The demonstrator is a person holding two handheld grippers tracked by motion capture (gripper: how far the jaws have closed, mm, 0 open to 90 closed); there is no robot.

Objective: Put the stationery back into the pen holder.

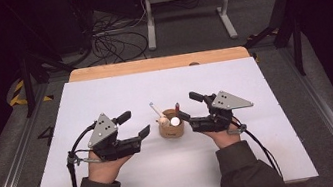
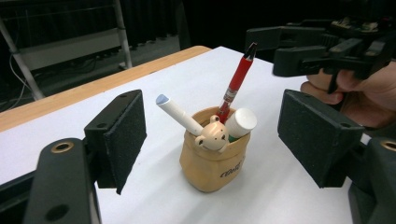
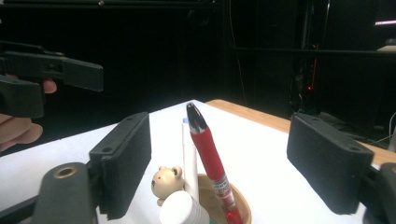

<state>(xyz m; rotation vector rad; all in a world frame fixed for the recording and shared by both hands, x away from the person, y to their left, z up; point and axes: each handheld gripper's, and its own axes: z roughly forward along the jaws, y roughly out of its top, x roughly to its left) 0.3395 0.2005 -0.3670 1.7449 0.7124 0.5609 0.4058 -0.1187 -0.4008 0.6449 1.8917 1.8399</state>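
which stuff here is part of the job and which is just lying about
In the job: pen holder with its bear figure; red pen, white marker and white tube standing in it; right gripper, open beside it; left gripper, open.

Lying about: floor cables; metal stand.

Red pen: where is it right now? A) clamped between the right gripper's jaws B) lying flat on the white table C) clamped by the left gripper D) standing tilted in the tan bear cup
D: the red pen stands tilted in the tan bear cup, both grippers' jaws open and clear of it.
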